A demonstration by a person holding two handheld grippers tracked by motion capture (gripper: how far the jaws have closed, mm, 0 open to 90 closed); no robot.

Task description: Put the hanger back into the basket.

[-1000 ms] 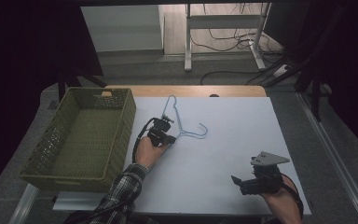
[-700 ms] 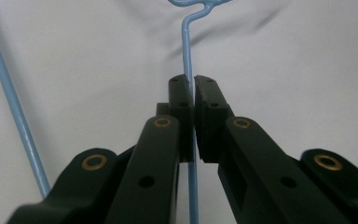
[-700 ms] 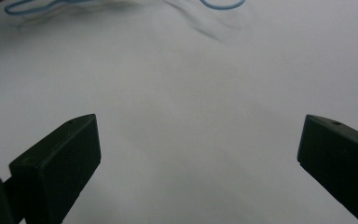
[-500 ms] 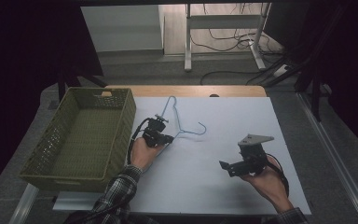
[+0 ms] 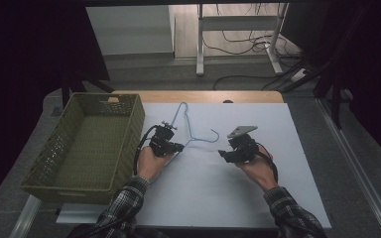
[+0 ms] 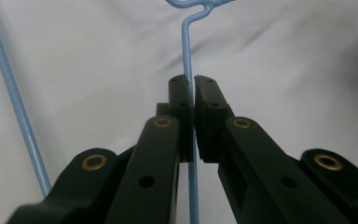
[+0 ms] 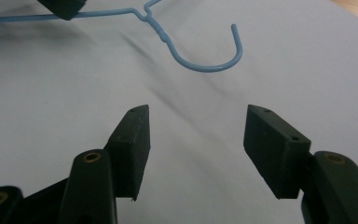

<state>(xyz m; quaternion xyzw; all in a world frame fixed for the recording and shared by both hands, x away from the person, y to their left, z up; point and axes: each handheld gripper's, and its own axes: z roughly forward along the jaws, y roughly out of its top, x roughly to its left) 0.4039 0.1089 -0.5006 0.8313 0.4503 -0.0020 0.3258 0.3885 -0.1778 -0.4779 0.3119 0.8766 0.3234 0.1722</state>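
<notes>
The table (image 5: 278, 198) carries a white sheet over most of its top; a strip of bare wood shows along the far edge.

The olive-green basket (image 5: 124, 144) stands at the left edge of the table, its open top facing up and its interior bare.

The blue wire hanger (image 5: 181, 116) lies on the sheet near the middle of the table, just right of the basket, with its hook (image 7: 209, 65) pointing toward the right edge.

The left gripper (image 5: 174, 147) sits on the near arm of the hanger. In the left gripper view its jaws are pressed together on the thin blue wire, which runs up between the pads (image 6: 179, 100) to the twisted neck.

The right gripper (image 5: 224, 153) is held just right of the hook, apart from it. In the right gripper view its jaws are spread wide, with bare sheet between them and the hook ahead of the fingertips (image 7: 137, 128).
</notes>
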